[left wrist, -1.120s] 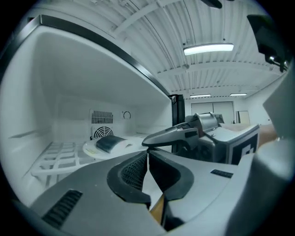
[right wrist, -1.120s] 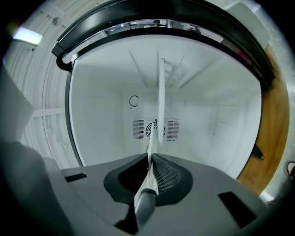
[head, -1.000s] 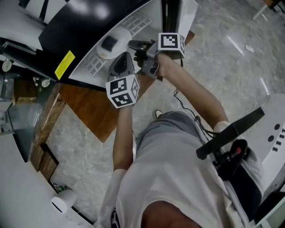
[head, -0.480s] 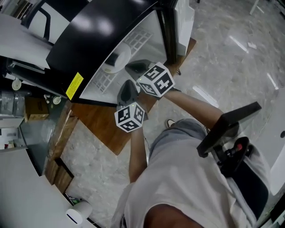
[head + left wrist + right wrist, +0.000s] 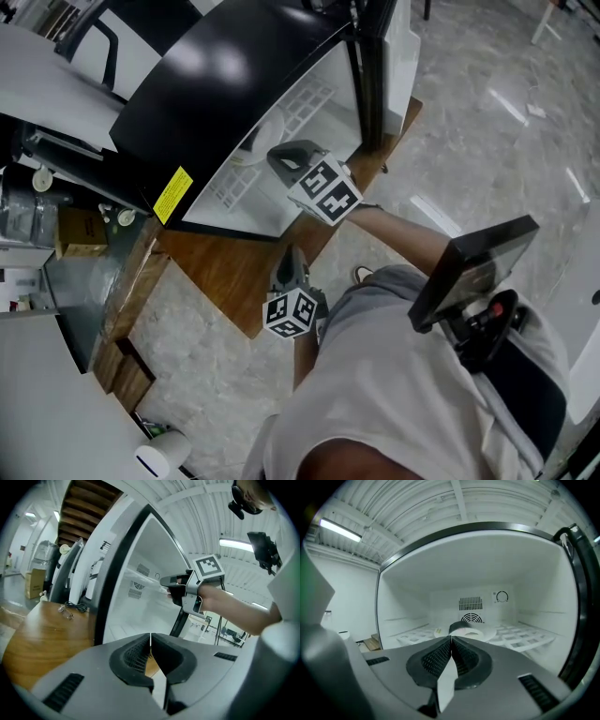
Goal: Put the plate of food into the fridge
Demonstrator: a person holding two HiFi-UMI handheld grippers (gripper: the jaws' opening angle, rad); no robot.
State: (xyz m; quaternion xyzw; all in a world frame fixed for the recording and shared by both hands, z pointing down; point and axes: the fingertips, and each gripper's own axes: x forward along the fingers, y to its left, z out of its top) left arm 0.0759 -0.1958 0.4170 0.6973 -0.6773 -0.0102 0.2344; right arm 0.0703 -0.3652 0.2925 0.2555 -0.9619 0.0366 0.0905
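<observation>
Already the plate [image 5: 471, 631] sits on the wire shelf [image 5: 525, 638] inside the fridge [image 5: 234, 66], with a dark lump of food [image 5: 459, 626] on it. It lies straight ahead of the right tongs [image 5: 451, 641] and well apart from them.

A second ago both tongs were bunched together at the fridge mouth. Now the left tongs [image 5: 292, 255] have dropped back and down toward the person, and hang low over the wooden platform [image 5: 234, 272]. The right tongs remain at the opening, rolled round. Both pairs are closed tip to tip with nothing between them. Nothing is touching the plate, so the placing looks done and only pulling clear seems left.

Ahead of the right tongs the fridge cavity is roomy, with the white roof above and the shelf below. The dark door frame [image 5: 581, 597] runs close along their right side, and that is the edge to mind when backing out. The left tongs have free air all round, with the right tongs [image 5: 174, 581] up ahead of them.
</observation>
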